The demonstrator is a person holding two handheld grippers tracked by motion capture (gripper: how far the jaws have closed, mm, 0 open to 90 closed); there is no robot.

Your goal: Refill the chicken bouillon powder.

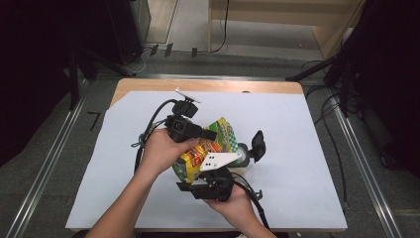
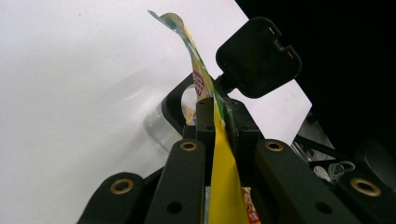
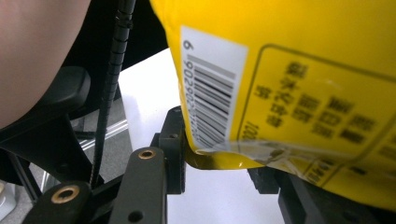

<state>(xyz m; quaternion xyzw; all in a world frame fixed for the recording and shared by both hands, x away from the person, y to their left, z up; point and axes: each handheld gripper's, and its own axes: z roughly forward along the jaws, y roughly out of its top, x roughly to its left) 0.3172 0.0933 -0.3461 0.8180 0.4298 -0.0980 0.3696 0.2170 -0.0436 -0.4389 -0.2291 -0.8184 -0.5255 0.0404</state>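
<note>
Above the bench (image 1: pixel 307 148), the left tool (image 2: pixel 219 126) pinched the snack bag (image 1: pixel 208 146) at its top; the right tool (image 3: pixel 219 163) clamped its bottom. The bag appeared unopened.

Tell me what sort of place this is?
Probably a lab or recording studio, not a home: a white-covered table on a bare grey floor, dark stands and loose cables around it, and a yellow snack bag handled with camera-bearing tools.
</note>
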